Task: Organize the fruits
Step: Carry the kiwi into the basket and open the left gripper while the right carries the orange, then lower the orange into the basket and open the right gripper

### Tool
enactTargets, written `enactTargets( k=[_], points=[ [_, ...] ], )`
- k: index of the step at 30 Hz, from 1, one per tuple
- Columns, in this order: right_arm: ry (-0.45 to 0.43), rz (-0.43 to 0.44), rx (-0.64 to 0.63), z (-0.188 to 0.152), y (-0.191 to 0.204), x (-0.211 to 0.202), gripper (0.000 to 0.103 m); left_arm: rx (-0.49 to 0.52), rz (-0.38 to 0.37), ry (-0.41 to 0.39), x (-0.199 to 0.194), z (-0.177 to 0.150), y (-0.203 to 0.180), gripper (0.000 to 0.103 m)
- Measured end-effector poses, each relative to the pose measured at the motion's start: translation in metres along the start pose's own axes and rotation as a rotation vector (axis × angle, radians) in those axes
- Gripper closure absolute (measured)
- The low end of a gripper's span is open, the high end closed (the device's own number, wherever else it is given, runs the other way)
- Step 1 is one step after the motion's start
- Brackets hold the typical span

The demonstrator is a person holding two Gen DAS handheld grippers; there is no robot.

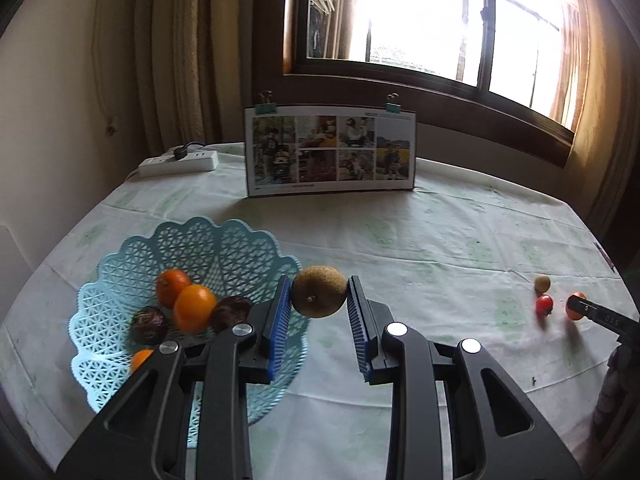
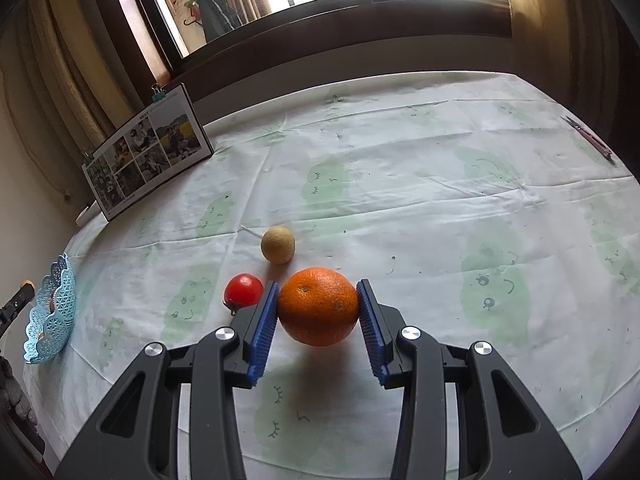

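Only the left wrist view shows the blue basket's [image 1: 120,280] contents, oranges and dark fruits, left of the left gripper [image 1: 319,300], whose pads clamp a brown kiwi [image 1: 319,291]. The right gripper [image 2: 318,308] grips an orange [image 2: 318,306], raised above its shadow on the cloth; a tomato [image 2: 243,289] sits just left.

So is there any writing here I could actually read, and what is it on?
Photo board, top edge: a short heading, too blurred to read.
Photo board, bottom strip: small print, unreadable.
Right hand-held gripper, finger: pale marks, too blurred to read.
Nothing else shows text.
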State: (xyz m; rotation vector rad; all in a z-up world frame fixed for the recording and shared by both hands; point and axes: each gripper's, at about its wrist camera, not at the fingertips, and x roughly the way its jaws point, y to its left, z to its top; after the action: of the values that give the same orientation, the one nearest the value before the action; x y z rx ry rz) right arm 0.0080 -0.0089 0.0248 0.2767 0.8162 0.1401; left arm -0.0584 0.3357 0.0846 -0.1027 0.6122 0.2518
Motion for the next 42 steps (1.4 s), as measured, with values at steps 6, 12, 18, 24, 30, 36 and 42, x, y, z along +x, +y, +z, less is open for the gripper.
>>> enactTargets(
  k=[6,12,18,24,30,36,42],
  points=[
    [-0.022,0.029,0.002,0.006,0.013,-0.012,0.063,-0.035,0.052,0.015,-0.005,-0.014,0.033,0.074],
    [-0.035,0.063,-0.057,0.009,0.045,-0.021,0.063,-0.064,0.066,0.016,-0.008,-0.022,0.051,0.072],
    [-0.031,0.116,-0.127,0.007,0.087,-0.025,0.063,-0.117,0.097,0.001,-0.011,-0.025,0.073,0.045],
    [-0.004,0.210,-0.216,0.002,0.146,-0.024,0.063,-0.158,0.111,-0.016,-0.019,-0.029,0.096,0.039],
    [0.031,0.324,-0.319,-0.009,0.219,-0.019,0.063,-0.185,0.122,-0.024,-0.026,-0.038,0.116,0.029],
    [0.071,0.425,-0.405,-0.023,0.285,-0.011,0.063,-0.166,0.174,-0.039,-0.036,-0.046,0.131,0.026],
    [0.118,0.496,-0.485,-0.042,0.339,0.001,0.063,-0.162,0.199,-0.049,-0.043,-0.053,0.144,0.023]
  ],
)
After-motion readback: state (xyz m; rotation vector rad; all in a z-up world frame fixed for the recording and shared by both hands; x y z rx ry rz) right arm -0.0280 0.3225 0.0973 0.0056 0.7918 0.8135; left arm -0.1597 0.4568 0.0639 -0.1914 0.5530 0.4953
